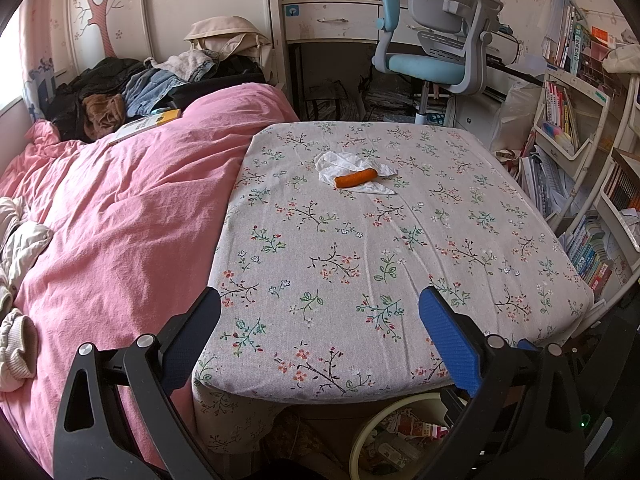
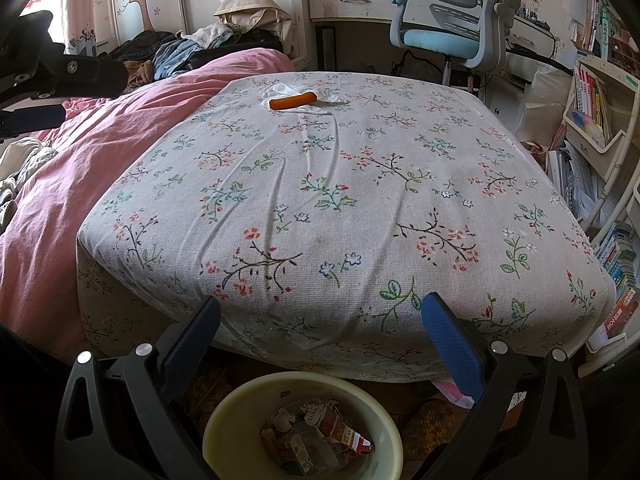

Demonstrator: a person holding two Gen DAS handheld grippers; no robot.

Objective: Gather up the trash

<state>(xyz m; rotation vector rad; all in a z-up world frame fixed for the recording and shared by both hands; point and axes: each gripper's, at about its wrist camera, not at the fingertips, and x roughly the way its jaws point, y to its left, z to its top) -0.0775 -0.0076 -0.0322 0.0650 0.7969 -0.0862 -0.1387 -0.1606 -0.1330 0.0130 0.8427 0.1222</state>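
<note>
An orange carrot piece [image 1: 356, 178] lies on a crumpled white tissue [image 1: 348, 168] at the far middle of the floral-covered table [image 1: 360, 264]. In the right wrist view the carrot piece [image 2: 292, 101] and tissue [image 2: 316, 98] sit near the table's far edge. A pale yellow bin [image 2: 240, 408] holding crumpled wrappers stands on the floor below the near table edge; its rim [image 1: 360, 436] shows in the left wrist view. My left gripper [image 1: 320, 336] hangs open over the near table edge, empty. My right gripper [image 2: 320, 340] is open and empty above the bin. The left gripper's body [image 2: 44, 80] shows at upper left.
A pink quilt [image 1: 120, 216] covers the bed left of the table, with clothes [image 1: 140, 84] piled at its head and a book [image 1: 144, 124]. A blue and grey desk chair [image 1: 436, 52] stands behind the table. Bookshelves [image 1: 576, 160] crowd the right side.
</note>
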